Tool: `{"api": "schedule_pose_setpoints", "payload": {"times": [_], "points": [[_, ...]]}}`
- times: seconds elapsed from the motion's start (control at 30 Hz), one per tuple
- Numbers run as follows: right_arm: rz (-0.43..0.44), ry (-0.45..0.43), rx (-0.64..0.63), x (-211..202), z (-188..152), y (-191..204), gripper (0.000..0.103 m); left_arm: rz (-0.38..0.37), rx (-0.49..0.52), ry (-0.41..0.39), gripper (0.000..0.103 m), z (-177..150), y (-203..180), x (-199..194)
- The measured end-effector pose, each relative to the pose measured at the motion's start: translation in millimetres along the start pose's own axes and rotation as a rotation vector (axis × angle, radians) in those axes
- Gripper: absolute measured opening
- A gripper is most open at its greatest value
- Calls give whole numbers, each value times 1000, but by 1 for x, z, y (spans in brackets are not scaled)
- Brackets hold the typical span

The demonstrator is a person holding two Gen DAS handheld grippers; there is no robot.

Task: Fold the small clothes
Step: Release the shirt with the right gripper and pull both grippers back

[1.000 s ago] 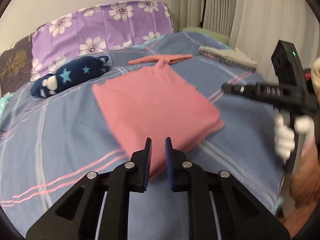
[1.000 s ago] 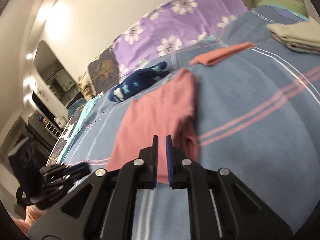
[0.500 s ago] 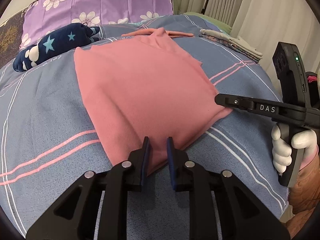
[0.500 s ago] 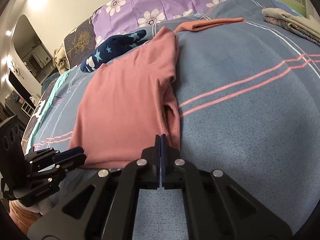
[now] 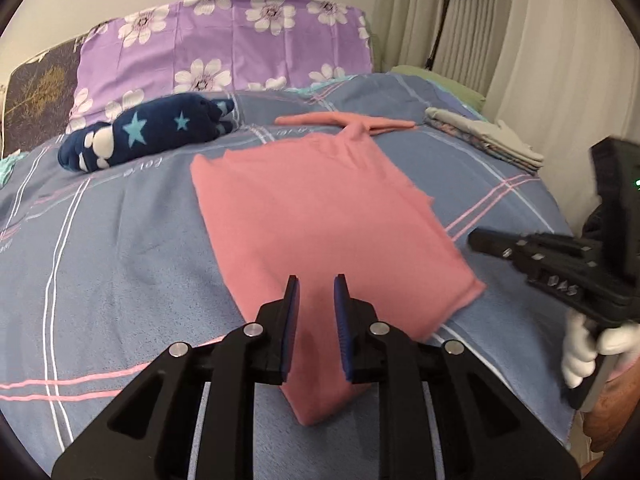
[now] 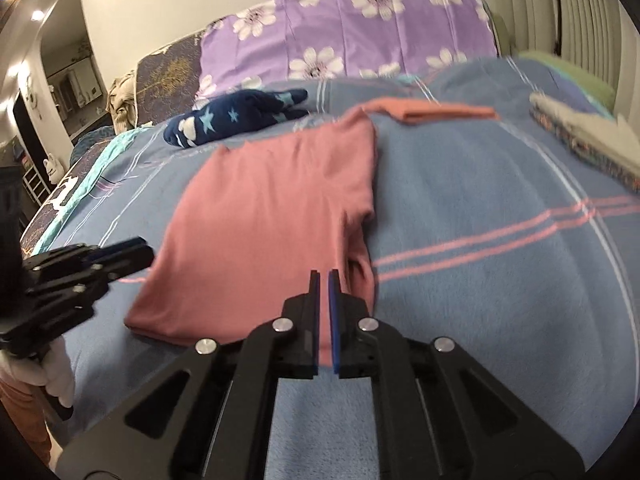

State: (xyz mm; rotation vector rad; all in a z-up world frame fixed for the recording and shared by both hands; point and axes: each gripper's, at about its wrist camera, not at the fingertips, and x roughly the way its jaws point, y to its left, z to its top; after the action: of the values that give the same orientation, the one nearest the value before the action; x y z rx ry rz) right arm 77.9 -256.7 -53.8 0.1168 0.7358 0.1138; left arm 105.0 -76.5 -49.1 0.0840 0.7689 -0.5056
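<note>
Right wrist alone shows pink garment's bunched side.

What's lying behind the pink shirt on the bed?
Behind the pink shirt lie a folded pink piece, touching its far corner, and a navy star-print garment to the left, then a purple floral pillow. What is under the shirt is hidden.
</note>
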Motion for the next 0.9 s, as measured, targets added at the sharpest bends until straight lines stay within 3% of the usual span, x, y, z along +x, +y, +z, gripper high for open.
{"api": "schedule_pose_setpoints", "payload": {"times": [0.2,0.33,0.53,0.63,0.77,0.9], "points": [[-7,7,-25,9,4,6,6,10,-38,72,26,-13,9,24],[-36,108,-9,35,-5,3,6,-11,-41,67,31,-16,10,25],[26,138,32,31,-6,-10,6,-20,-40,77,33,-15,10,24],[19,120,11,22,11,-15,7,-24,-32,63,33,0,15,13],[24,83,3,24,47,-25,14,56,11,21,33,27,27,7],[65,101,54,53,79,-37,14,112,21,7,33,54,43,32]]}}
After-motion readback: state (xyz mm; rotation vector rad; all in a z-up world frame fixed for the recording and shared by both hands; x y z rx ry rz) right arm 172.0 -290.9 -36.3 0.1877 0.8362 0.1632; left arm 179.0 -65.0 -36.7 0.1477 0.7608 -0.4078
